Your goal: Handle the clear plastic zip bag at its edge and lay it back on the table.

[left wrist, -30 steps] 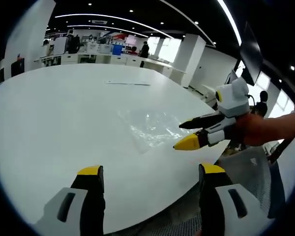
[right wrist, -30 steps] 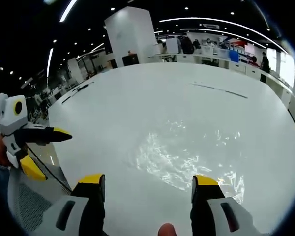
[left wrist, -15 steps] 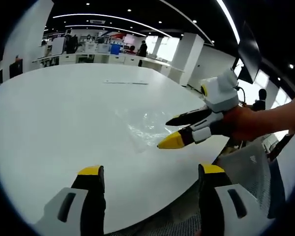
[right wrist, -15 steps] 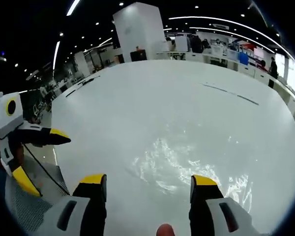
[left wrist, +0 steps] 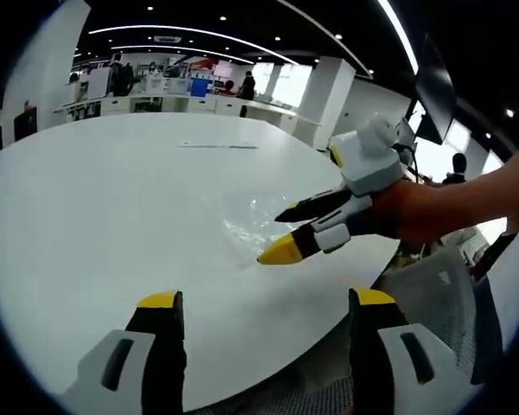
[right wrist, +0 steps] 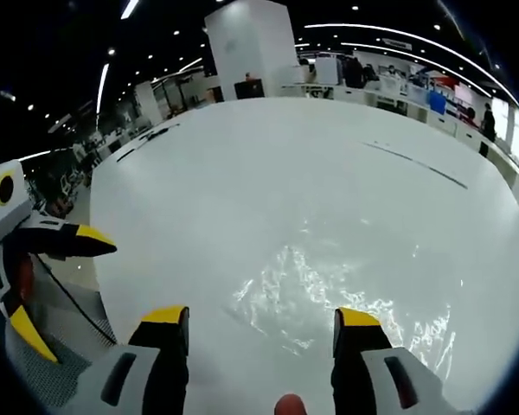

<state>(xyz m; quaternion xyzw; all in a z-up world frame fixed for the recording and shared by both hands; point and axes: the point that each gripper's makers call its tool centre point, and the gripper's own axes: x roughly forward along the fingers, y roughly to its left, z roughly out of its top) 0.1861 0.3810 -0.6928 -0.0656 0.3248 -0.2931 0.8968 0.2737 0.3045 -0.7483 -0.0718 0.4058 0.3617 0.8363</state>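
Lying flat on the bench (right wrist: pixel 242 173), the zip bag (right wrist: pixel 346 290) sits just ahead of the right tool (right wrist: pixel 258 322), both tools' jaws spread, empty; left tool (left wrist: pixel 264 303)

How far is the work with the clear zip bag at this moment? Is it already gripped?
Done: nothing yet, it seems. The clear zip bag lies flat on the white table. In hand: the right gripper, jaws open, is at the bag's near edge; I cannot tell if it touches. The left gripper is open, off the table's edge. Left: grip the edge, handle the bag, lay it back.
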